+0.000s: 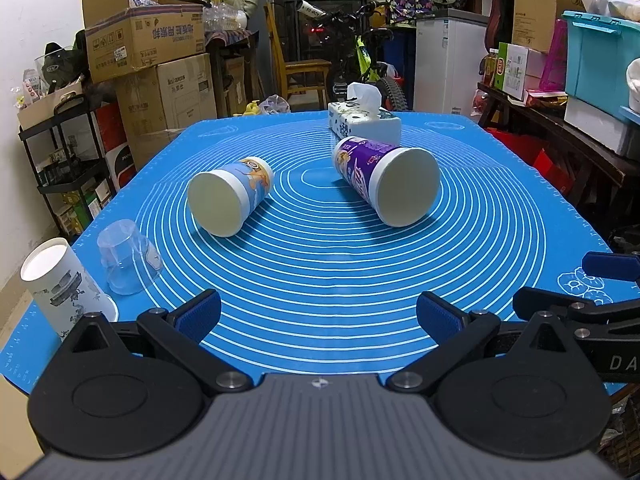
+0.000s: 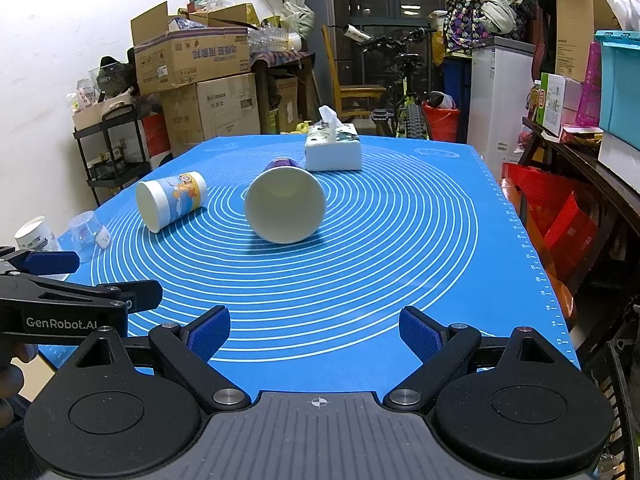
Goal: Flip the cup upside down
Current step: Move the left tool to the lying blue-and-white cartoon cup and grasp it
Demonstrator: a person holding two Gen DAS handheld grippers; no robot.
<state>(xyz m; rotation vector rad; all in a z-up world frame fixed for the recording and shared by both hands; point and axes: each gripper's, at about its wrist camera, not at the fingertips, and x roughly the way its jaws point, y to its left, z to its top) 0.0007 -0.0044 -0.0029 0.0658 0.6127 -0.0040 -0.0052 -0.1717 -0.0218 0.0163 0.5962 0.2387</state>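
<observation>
Two paper cups lie on their sides on the blue mat (image 1: 320,280), mouths facing me. The blue cartoon cup (image 1: 230,196) lies left of centre; it also shows in the right wrist view (image 2: 170,200). The purple cup (image 1: 386,180) lies right of centre, seen mouth-on in the right wrist view (image 2: 285,204). A clear plastic cup (image 1: 126,258) and a white ink-print paper cup (image 1: 64,284) stand upside down at the mat's left edge. My left gripper (image 1: 318,314) is open and empty near the front edge. My right gripper (image 2: 314,332) is open and empty beside it.
A tissue box (image 1: 364,120) sits at the mat's far side behind the purple cup. Stacked cardboard boxes (image 1: 148,40) and a black rack (image 1: 60,168) stand left of the table. A dark shelf with boxes (image 1: 560,120) runs along the right.
</observation>
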